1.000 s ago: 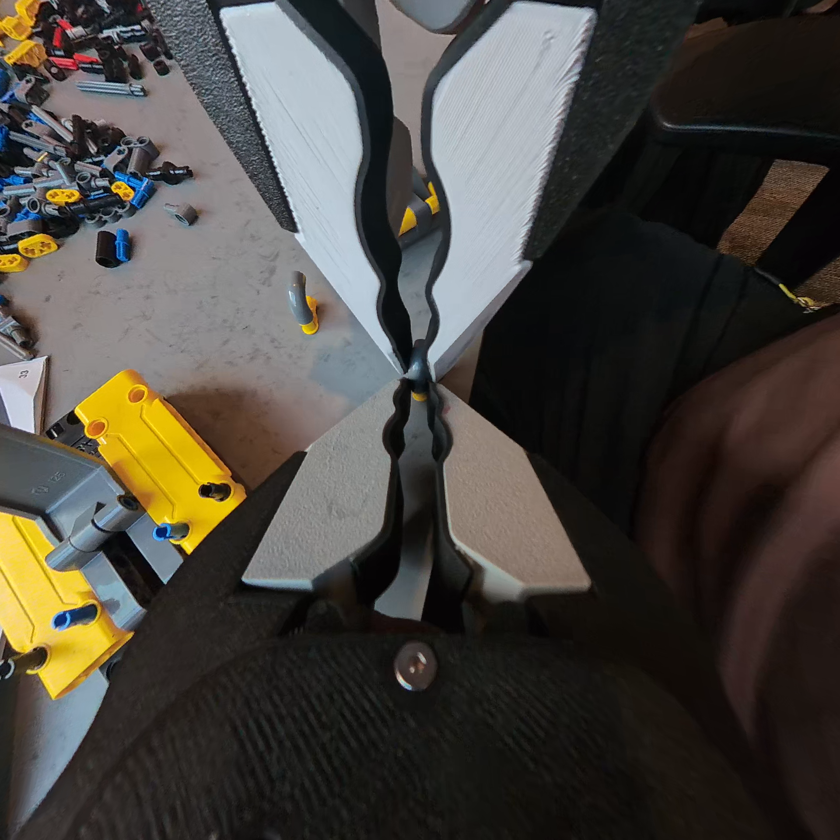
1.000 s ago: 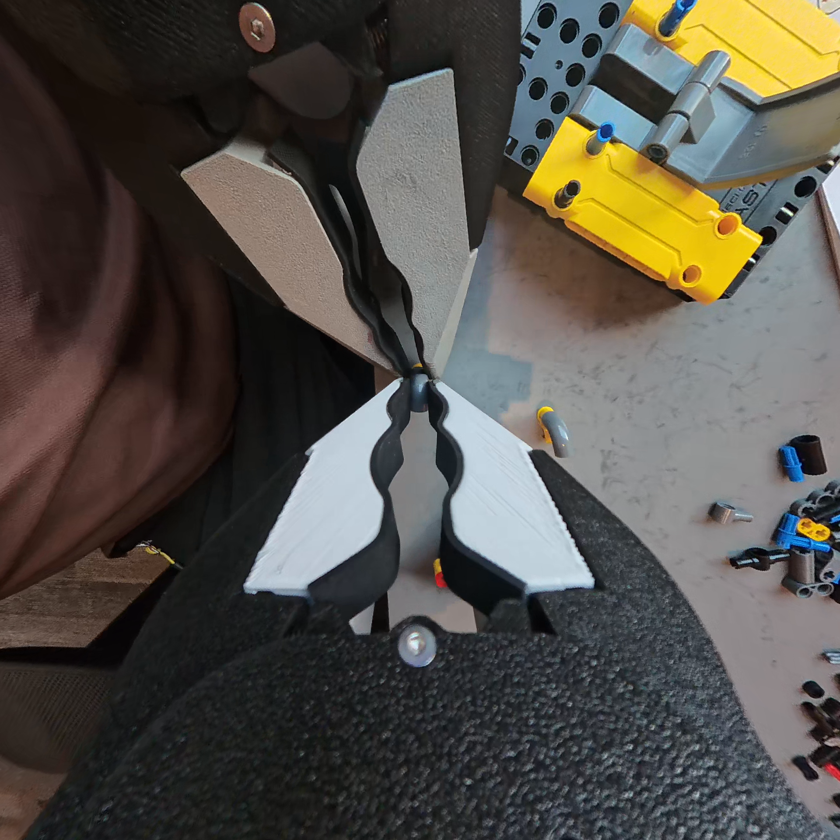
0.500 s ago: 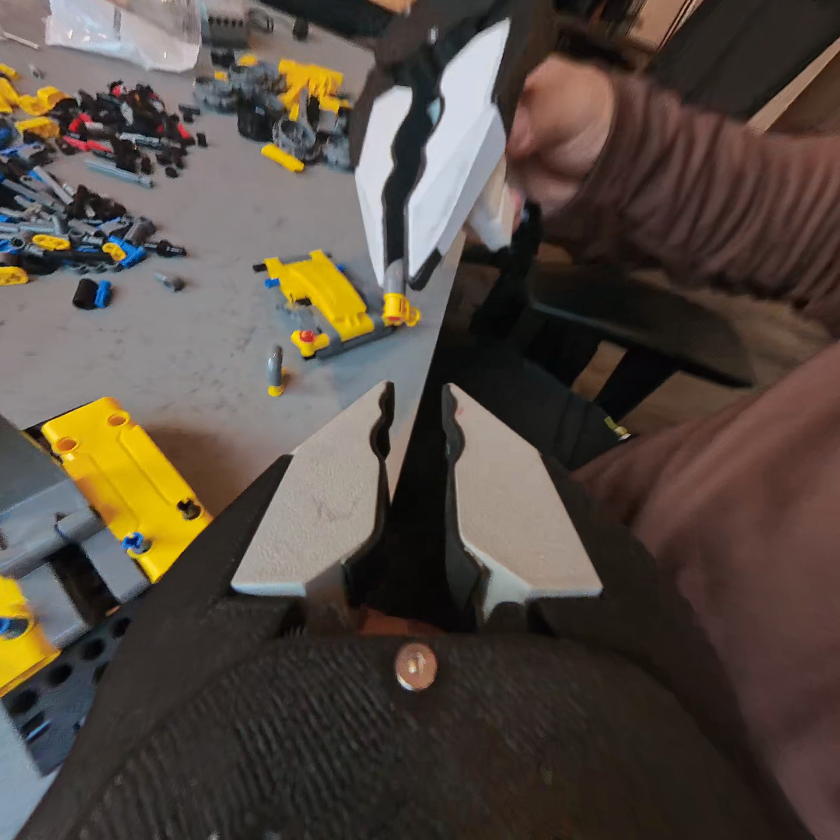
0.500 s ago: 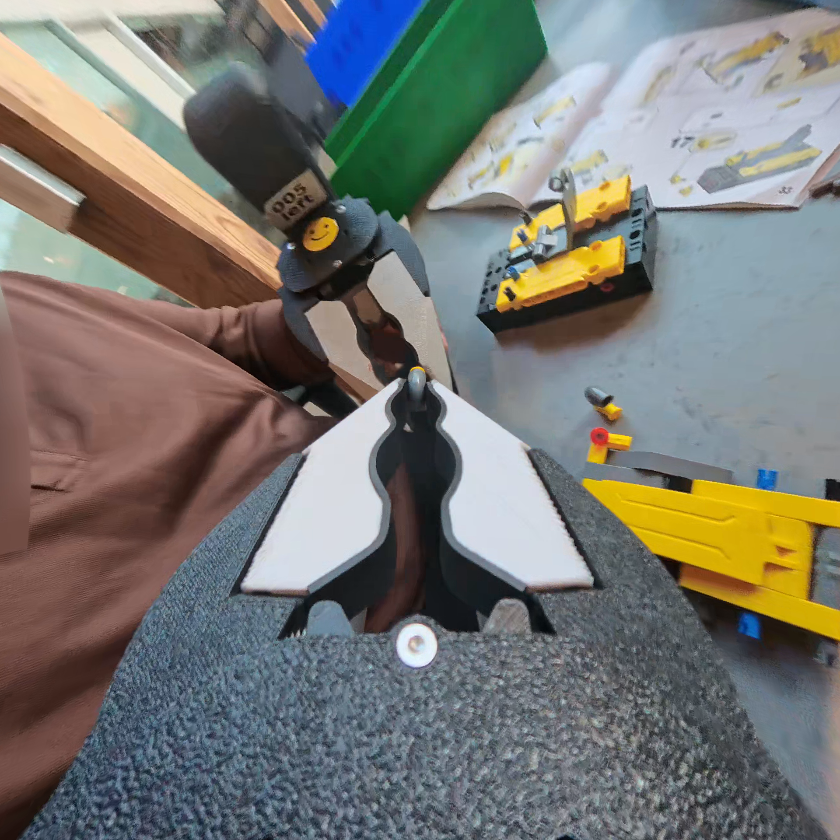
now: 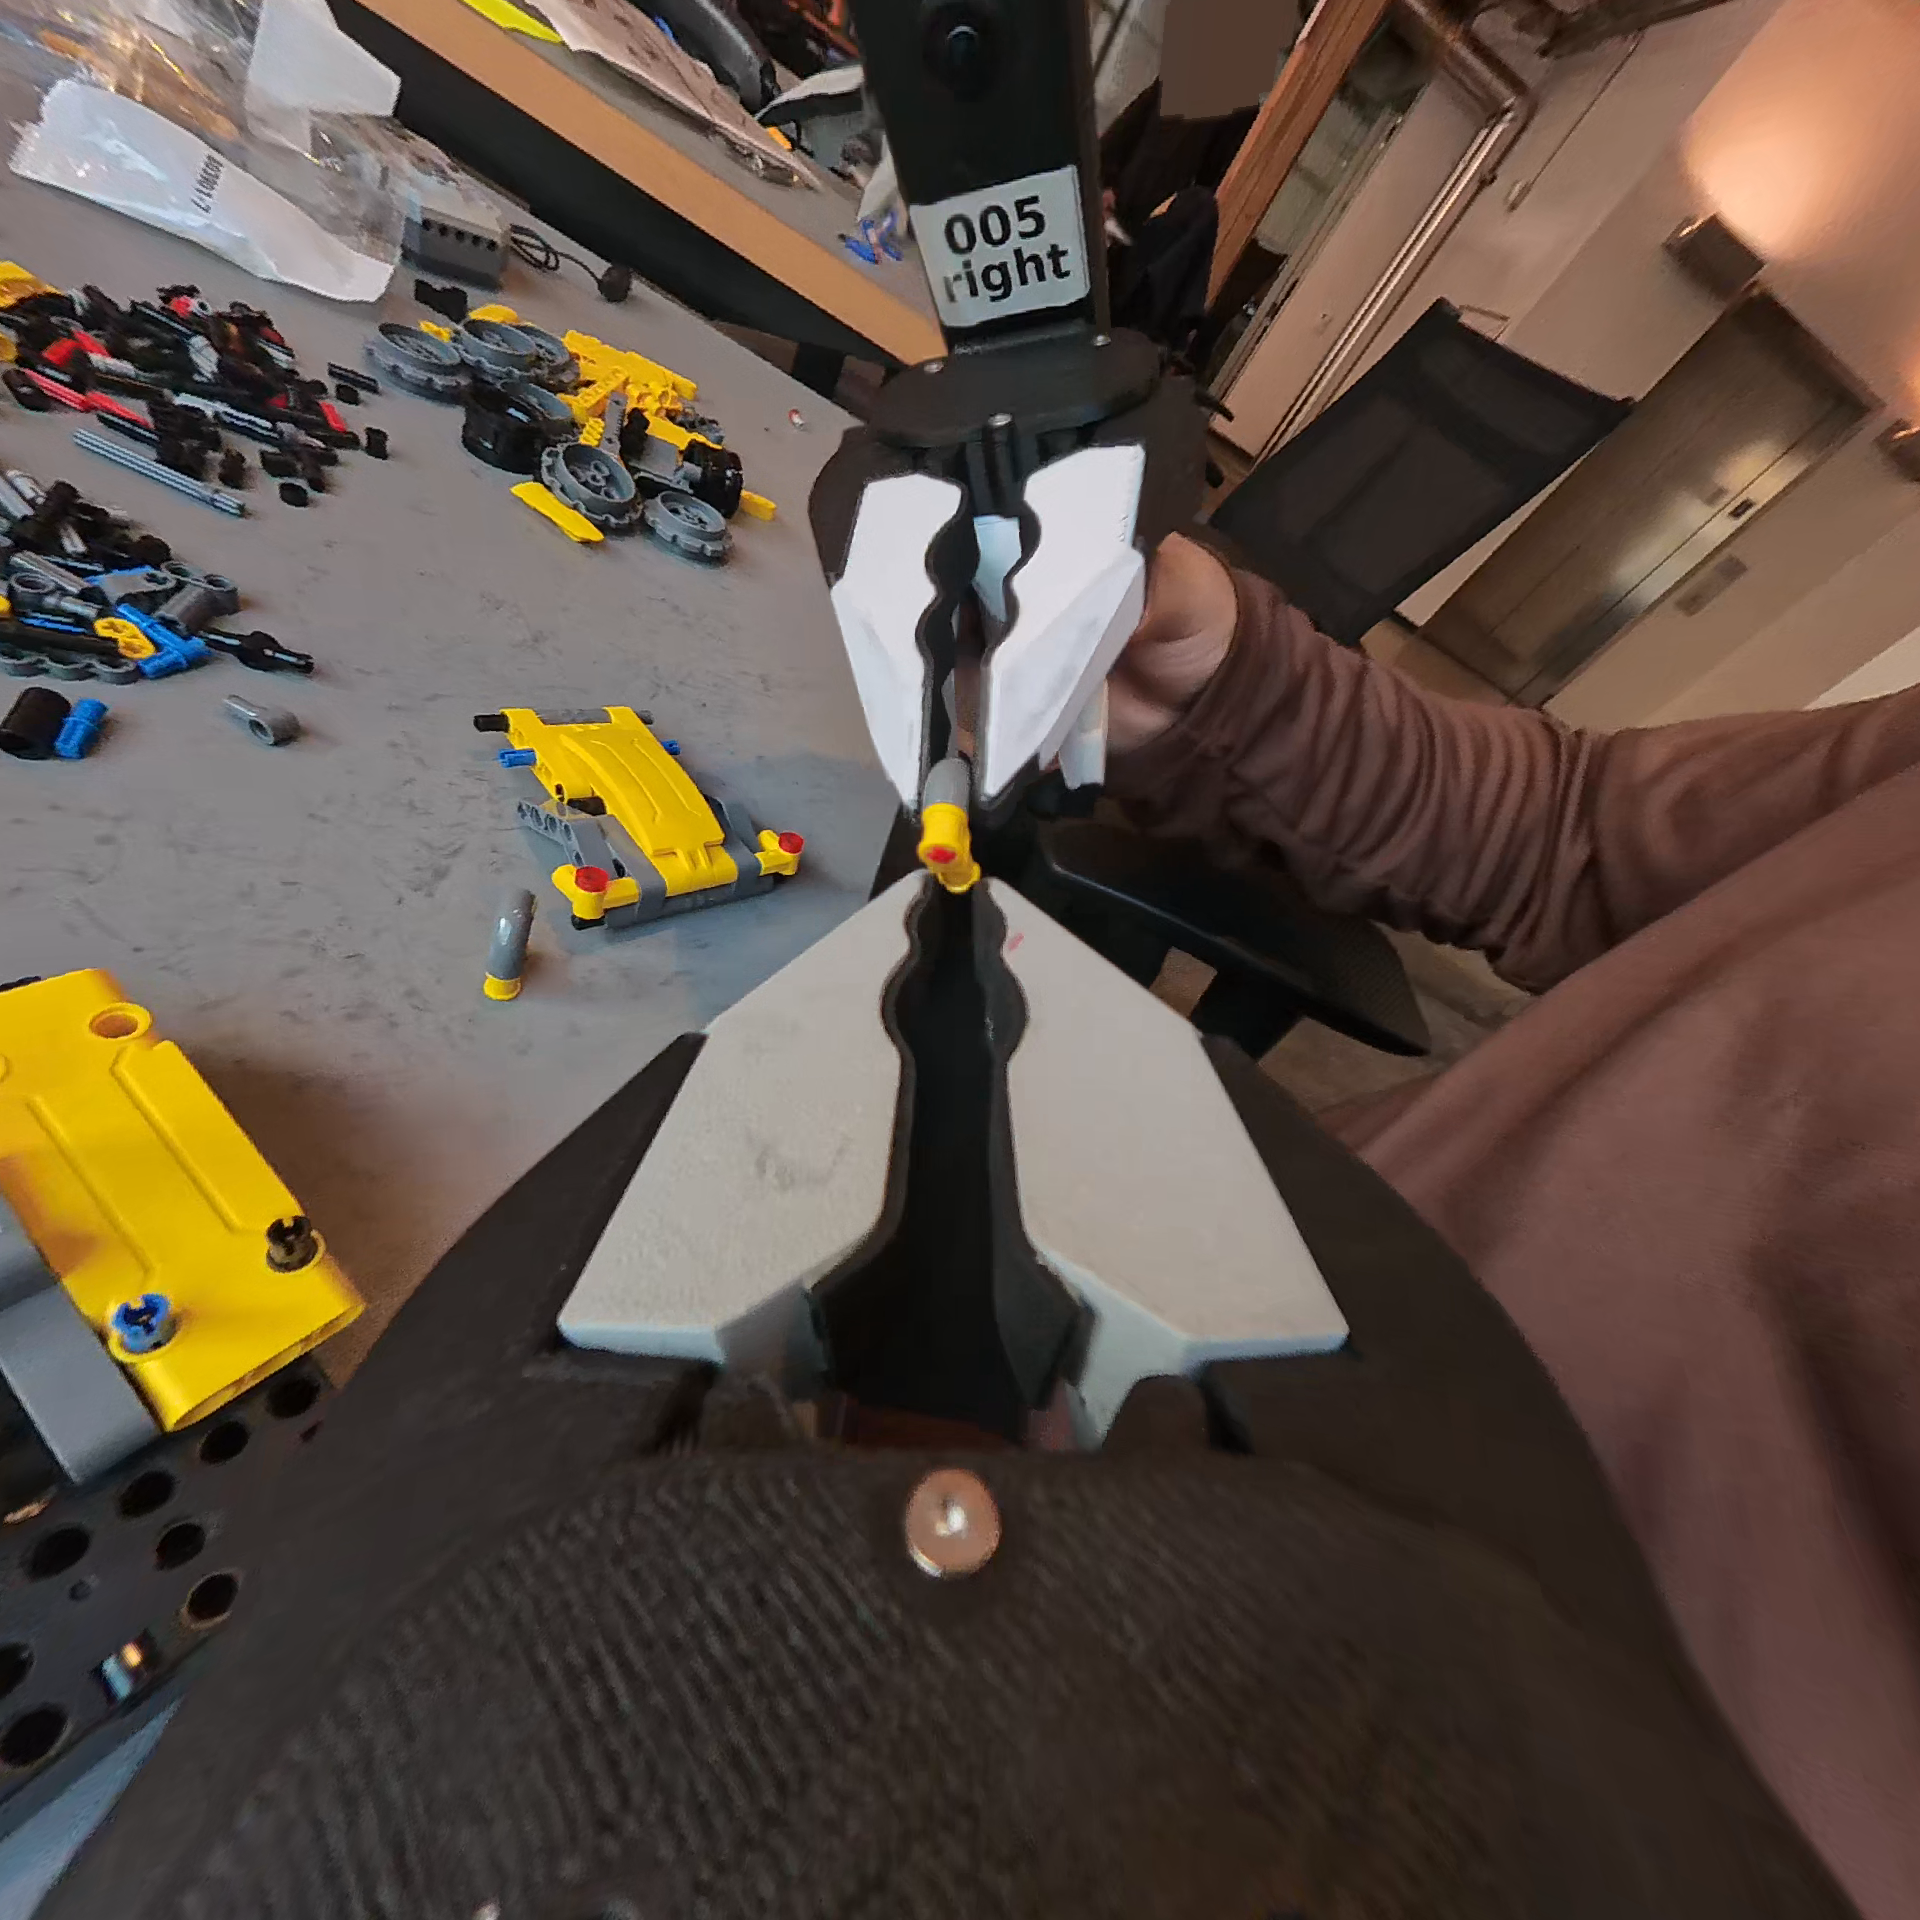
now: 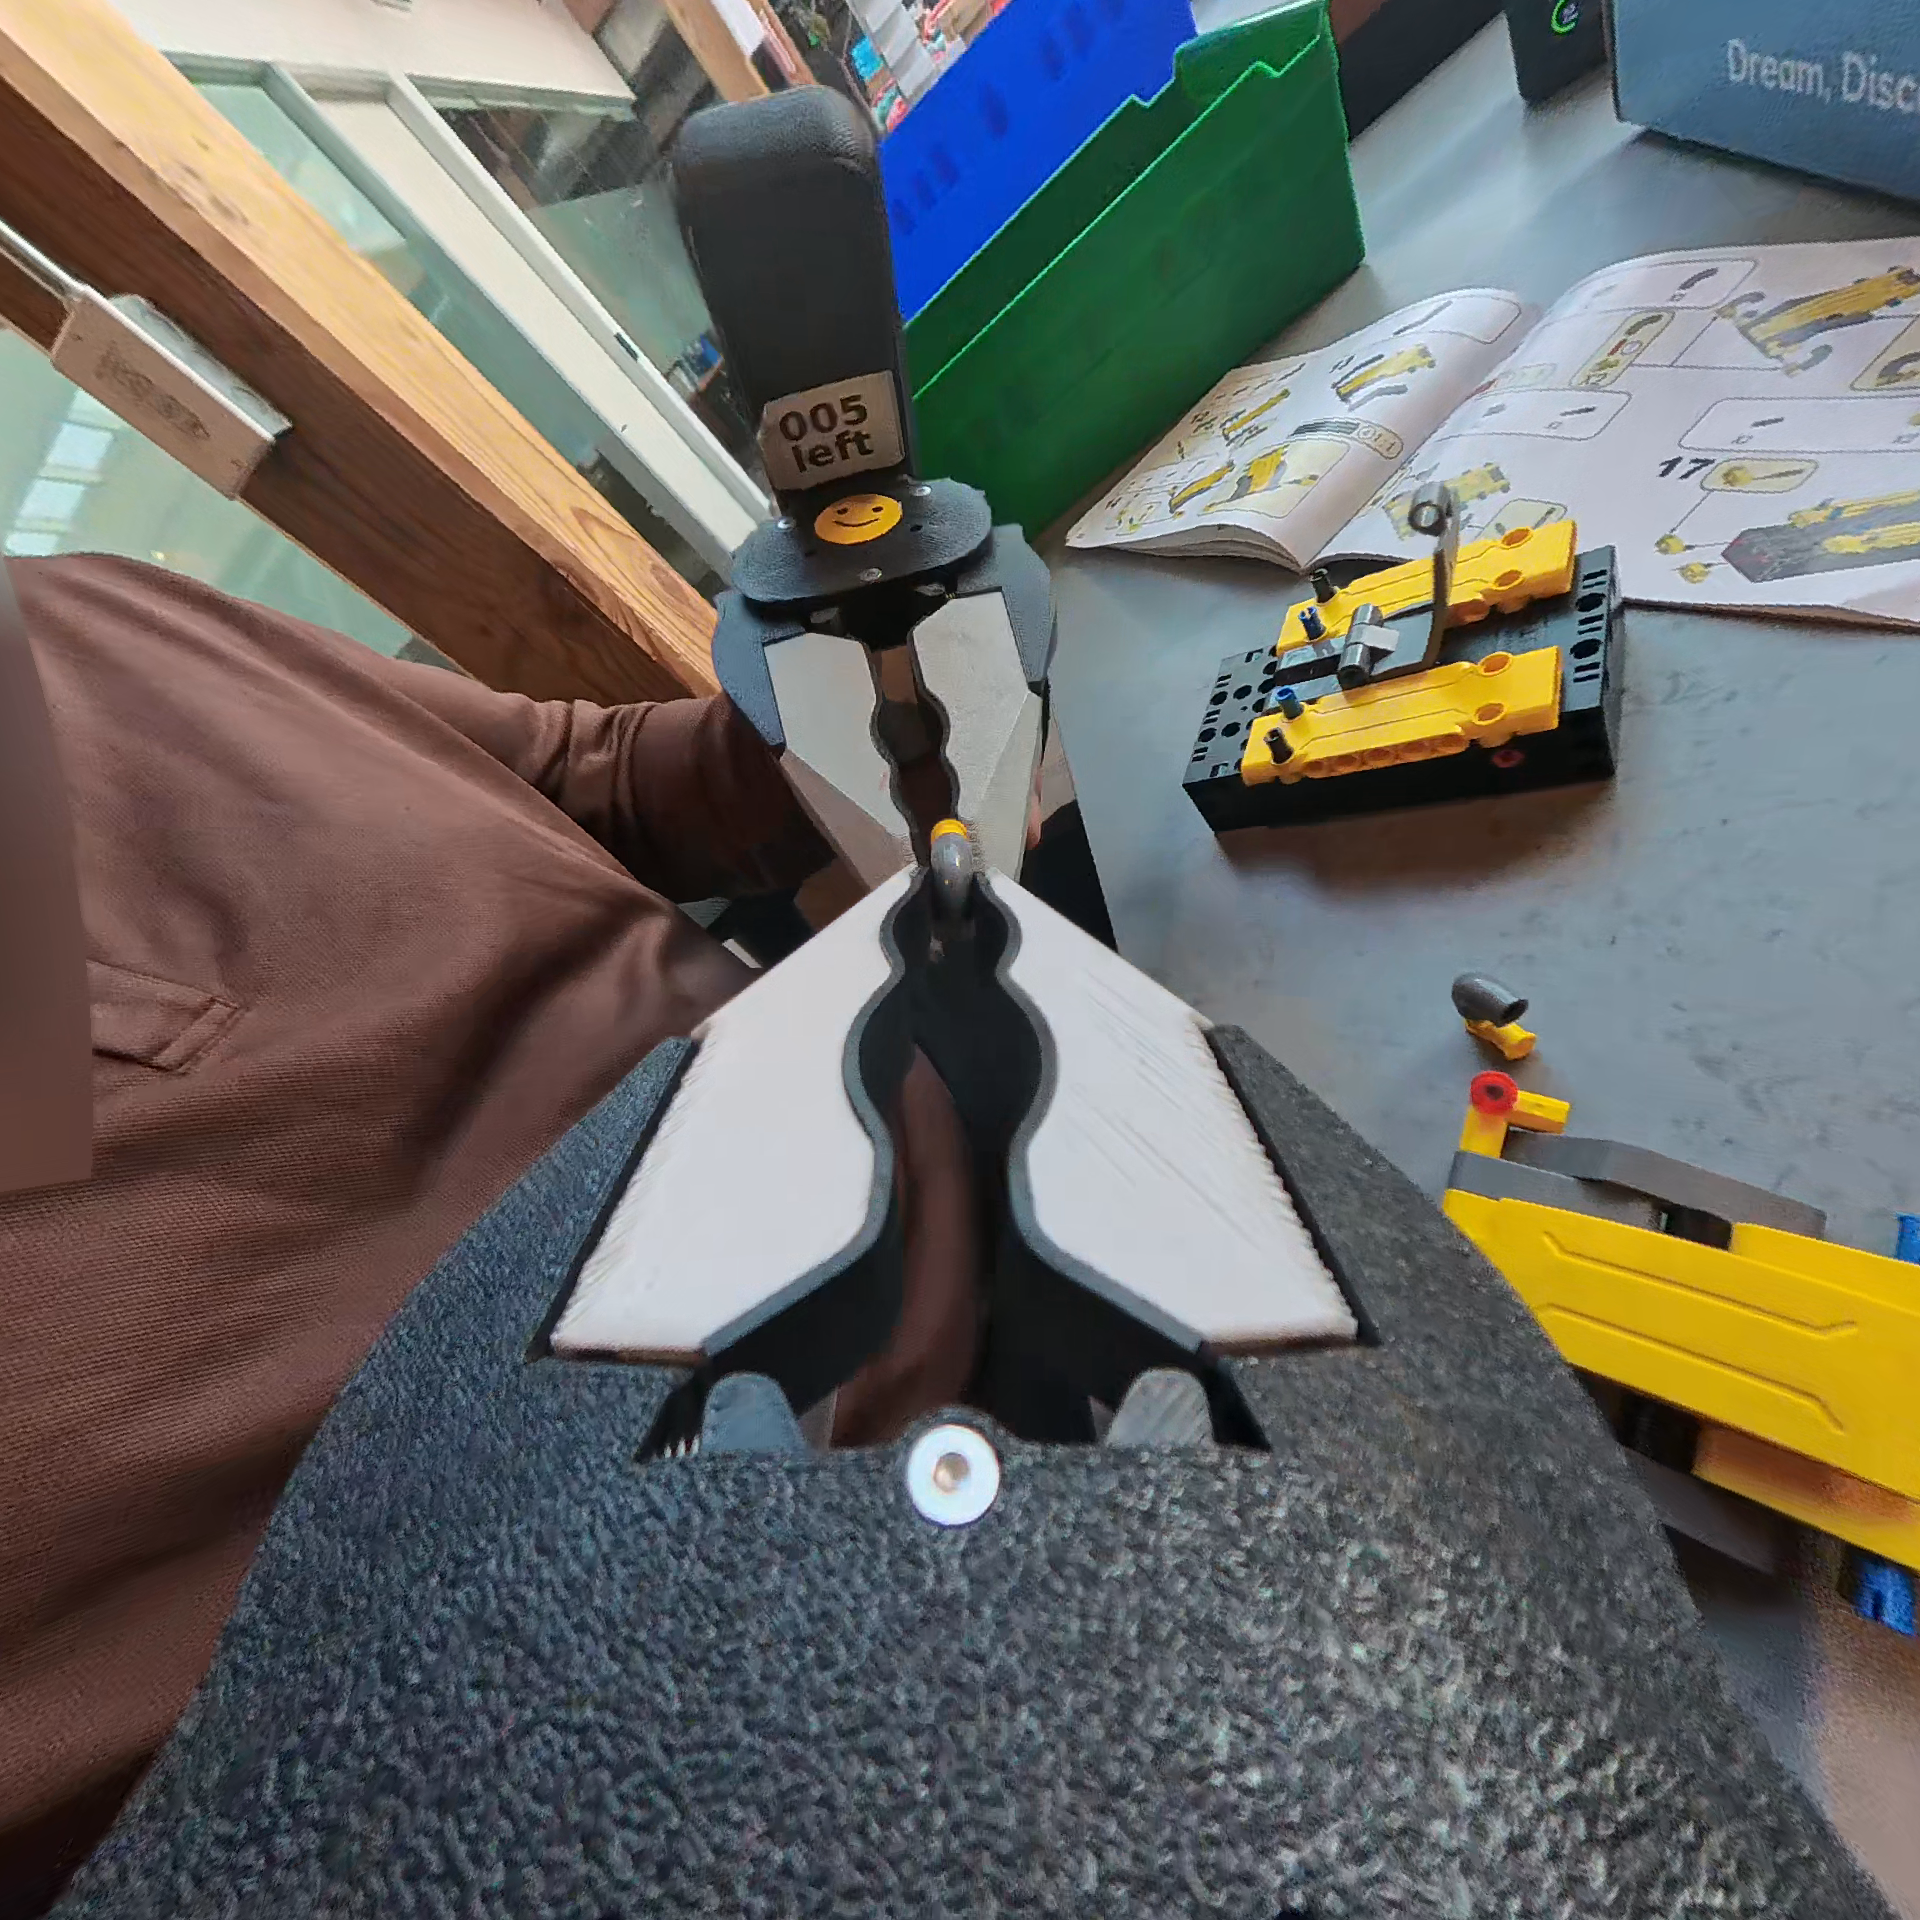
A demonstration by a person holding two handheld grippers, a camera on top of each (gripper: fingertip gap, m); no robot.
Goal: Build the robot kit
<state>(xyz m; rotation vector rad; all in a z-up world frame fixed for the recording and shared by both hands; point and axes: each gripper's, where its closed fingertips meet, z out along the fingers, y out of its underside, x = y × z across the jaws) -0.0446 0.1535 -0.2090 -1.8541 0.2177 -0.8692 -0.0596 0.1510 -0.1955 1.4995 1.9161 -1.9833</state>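
The right gripper [image 6: 951,894] is pinching a small grey-and-yellow piece [image 5: 945,821] at its fingertips, presenting it just ahead of the left gripper's [image 5: 951,894] slightly parted, empty fingers.

We see the right gripper [image 5: 940,800] and the left gripper [image 5: 951,896] tip to tip beyond the near edge of the grey tabletop [image 5: 312,852]. A small grey-and-yellow plastic connector [image 5: 943,831] sits between them, in the right gripper's tips. We cannot tell whether the left one touches it. To the left on the table lies a small yellow-and-grey brick assembly [image 5: 644,810]. A grey bent pin with a yellow tip [image 5: 507,940] is just before it, and a cluster of grey plastic wheels [image 5: 603,468] behind. The black perforated frame carrying yellow panels [image 6: 1413,686] lies before an open paper instruction booklet [image 6: 1558,416].
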